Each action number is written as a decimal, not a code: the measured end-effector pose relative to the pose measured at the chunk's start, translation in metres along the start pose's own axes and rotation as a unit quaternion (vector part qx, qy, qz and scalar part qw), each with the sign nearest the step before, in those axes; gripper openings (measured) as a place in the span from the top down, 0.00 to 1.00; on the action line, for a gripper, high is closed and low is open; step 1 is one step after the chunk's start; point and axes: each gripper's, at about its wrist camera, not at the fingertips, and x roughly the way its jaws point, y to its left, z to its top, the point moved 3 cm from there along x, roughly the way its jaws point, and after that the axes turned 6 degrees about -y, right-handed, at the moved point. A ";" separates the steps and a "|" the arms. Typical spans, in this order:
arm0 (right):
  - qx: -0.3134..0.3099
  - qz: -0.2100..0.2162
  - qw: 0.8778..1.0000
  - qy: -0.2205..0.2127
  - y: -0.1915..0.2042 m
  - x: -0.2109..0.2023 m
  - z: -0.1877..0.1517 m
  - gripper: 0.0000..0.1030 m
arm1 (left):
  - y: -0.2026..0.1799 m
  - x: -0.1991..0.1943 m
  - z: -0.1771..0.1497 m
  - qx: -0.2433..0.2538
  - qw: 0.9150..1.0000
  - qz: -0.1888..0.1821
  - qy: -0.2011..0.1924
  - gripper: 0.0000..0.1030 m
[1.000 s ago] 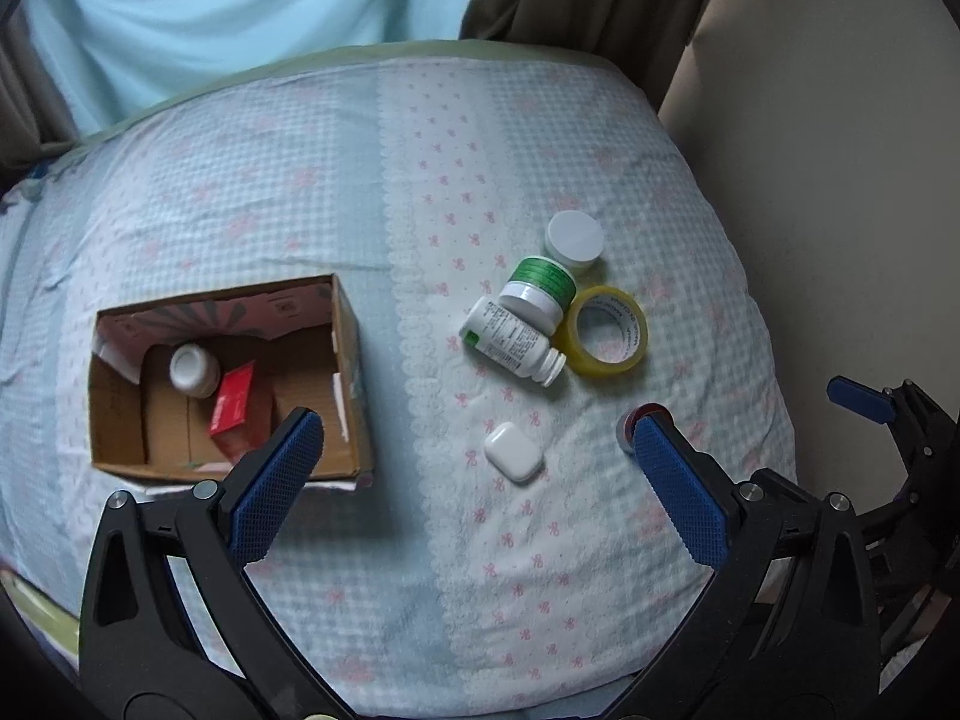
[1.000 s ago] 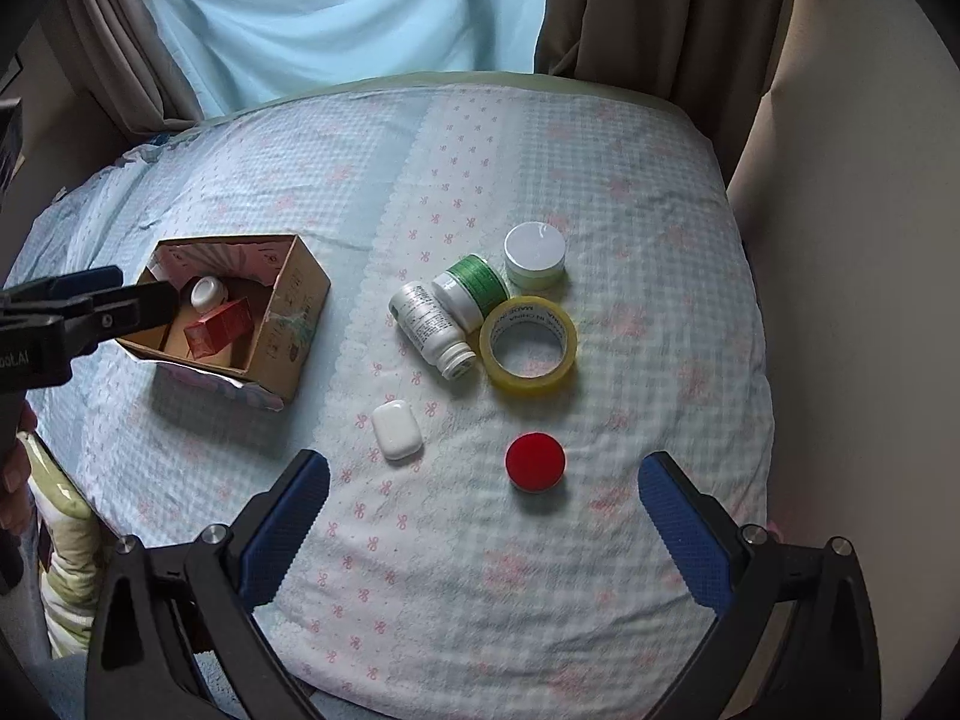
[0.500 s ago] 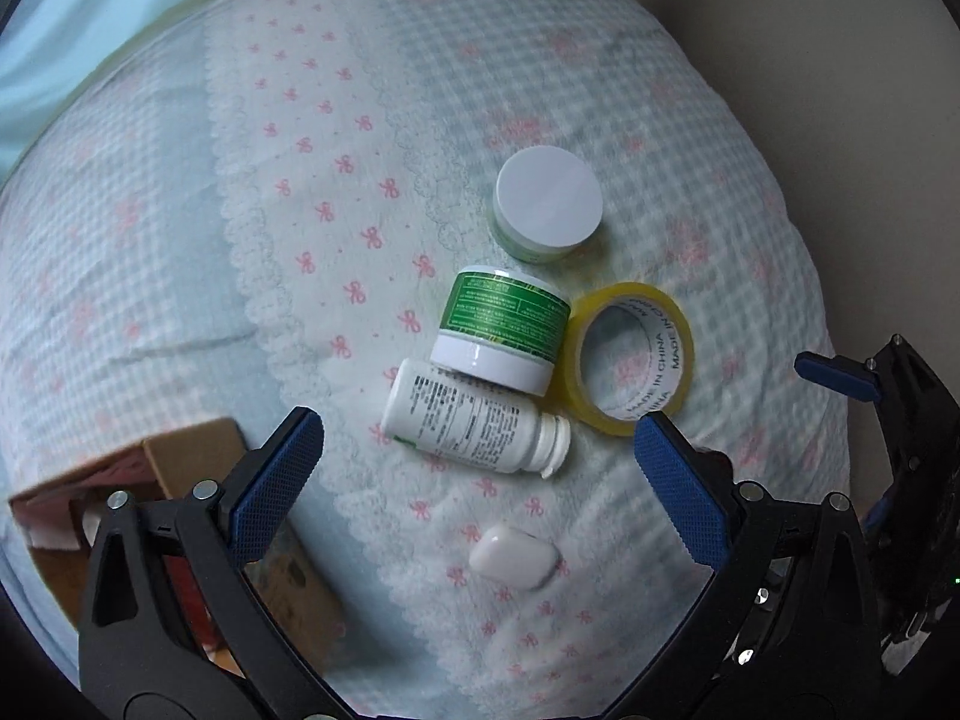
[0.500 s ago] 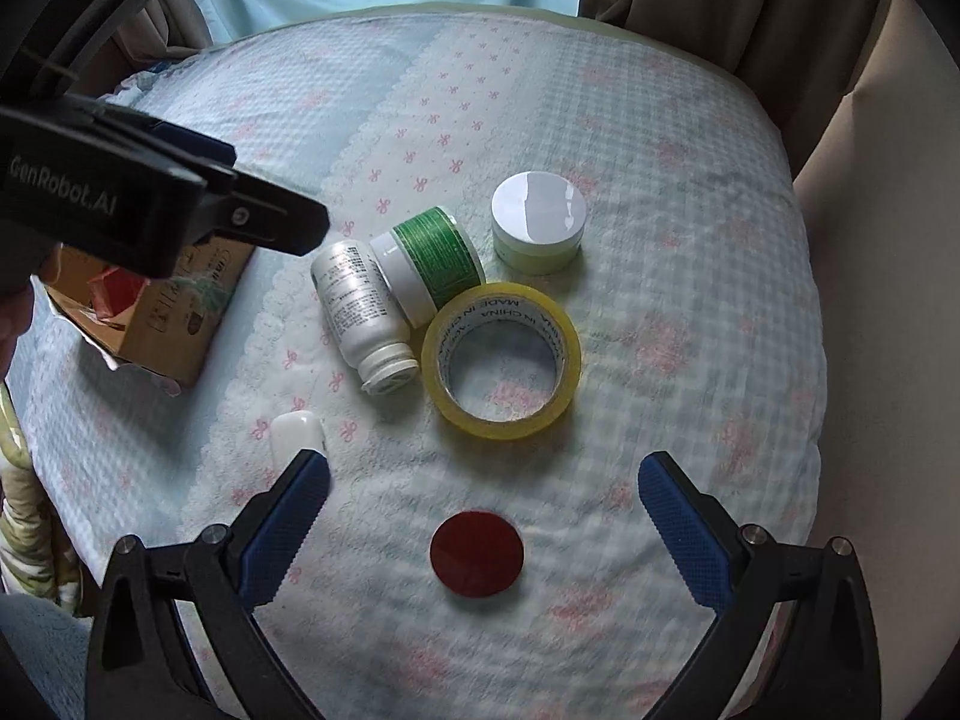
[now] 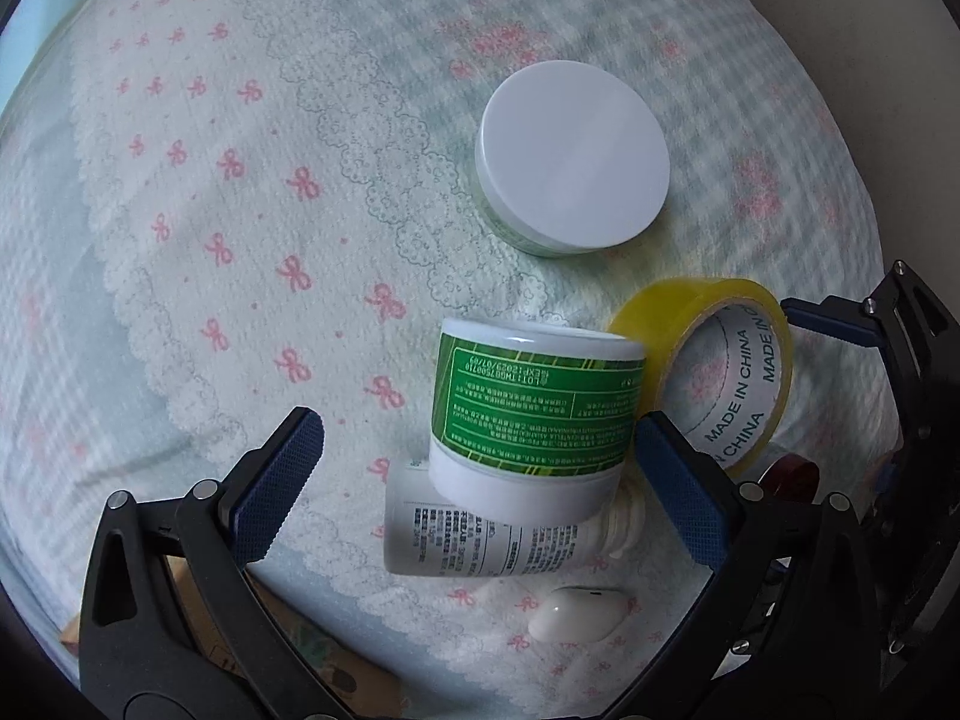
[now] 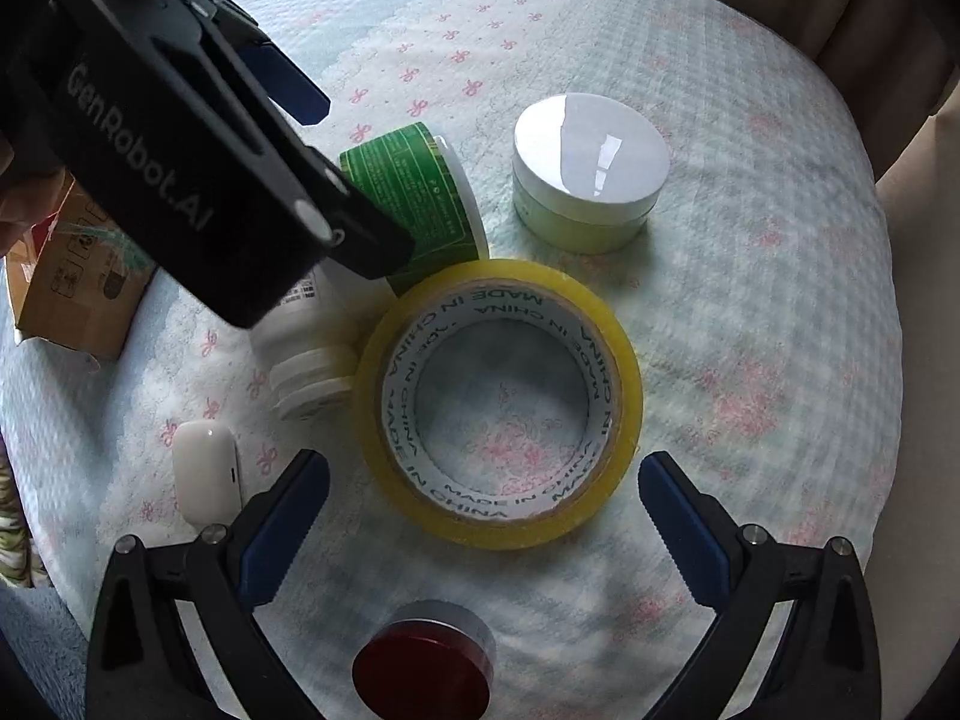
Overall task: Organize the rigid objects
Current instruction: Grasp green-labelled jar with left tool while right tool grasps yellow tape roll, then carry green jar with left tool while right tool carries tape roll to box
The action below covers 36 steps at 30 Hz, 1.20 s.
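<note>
Hovering with fingers spread: left gripper (image 5: 474,480) around green-labelled white plastic jar (image 5: 534,414), right gripper (image 6: 483,516) before yellow round tape roll (image 6: 498,402). Half hidden beneath jar: white lying pill bottle (image 5: 480,546). Cut off at edge: brown cardboard box (image 6: 72,282).

Home — bow-print bedspread (image 5: 252,192), curtain (image 6: 870,6).
</note>
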 end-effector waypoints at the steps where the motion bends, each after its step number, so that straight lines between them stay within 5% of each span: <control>1: -0.004 0.000 1.000 -0.001 0.000 0.002 0.001 0.00 | 0.001 0.004 0.002 0.000 1.000 -0.008 0.005 0.00; 6: -0.028 0.002 1.000 -0.003 0.002 0.012 0.008 0.00 | 0.002 0.018 0.007 -0.020 0.998 -0.060 0.023 0.06; 10: -0.033 0.002 0.999 -0.006 0.003 0.017 0.012 0.01 | 0.009 0.019 0.006 -0.053 0.991 -0.119 0.029 0.29; 26: -0.028 -0.011 1.000 -0.005 -0.015 0.007 0.023 0.07 | 0.003 0.000 0.003 -0.059 0.993 -0.100 -0.011 0.33; 36: 0.011 -0.032 0.999 -0.021 -0.039 -0.025 0.030 0.07 | 0.014 -0.062 -0.008 -0.075 0.990 -0.094 -0.066 0.33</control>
